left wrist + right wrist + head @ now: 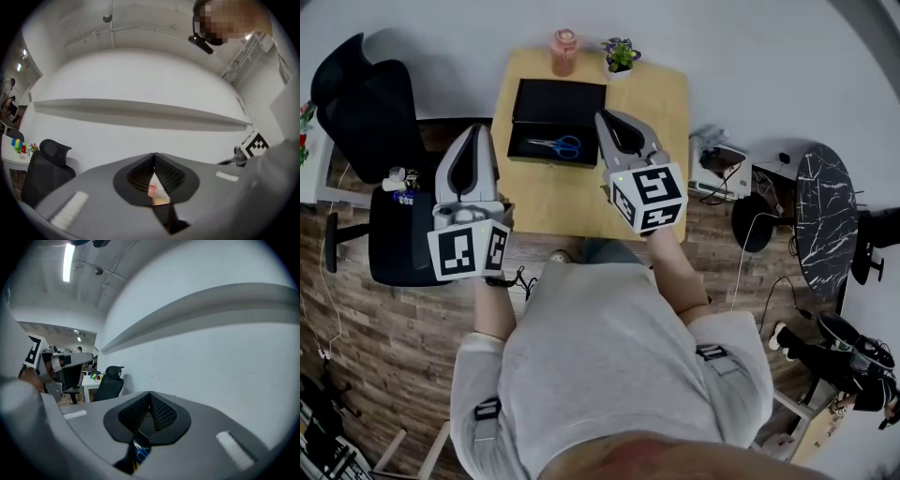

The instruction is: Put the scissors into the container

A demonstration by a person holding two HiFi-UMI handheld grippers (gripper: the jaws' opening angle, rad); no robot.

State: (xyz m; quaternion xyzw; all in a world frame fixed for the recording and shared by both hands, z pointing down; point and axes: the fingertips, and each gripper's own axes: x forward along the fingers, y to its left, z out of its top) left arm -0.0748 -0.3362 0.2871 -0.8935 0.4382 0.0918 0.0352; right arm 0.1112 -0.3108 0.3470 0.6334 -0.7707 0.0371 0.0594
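A black rectangular container (553, 98) lies open on the light wooden worktop (661, 103). Inside it is a pair of blue-handled scissors (558, 145). They lie flat in the nearer half of the container, with the handles to the right and the blades pointing left. The farther half of the container shows only its dark inner surface.

Behind the container, at the worktop's far edge, a pink bottle (563, 52) stands upright. A small green potted plant (620, 54) stands just to its right.

The left hand-held gripper (476, 129) is held up over the near left corner of the worktop, clear of the container. In the left gripper view (153, 154) its two jaws meet at the tips with nothing between them. The pink bottle (153, 189) shows through the small gap below the tips.

The right hand-held gripper (602, 116) is raised too. In the head view its tip appears beside the container's right edge. In the right gripper view (149, 393) its jaws are also closed together and hold nothing. The scissors' blue handles (140, 452) can be seen through the gap beneath them.

A black mesh office chair (356, 103) stands to the left of the worktop.
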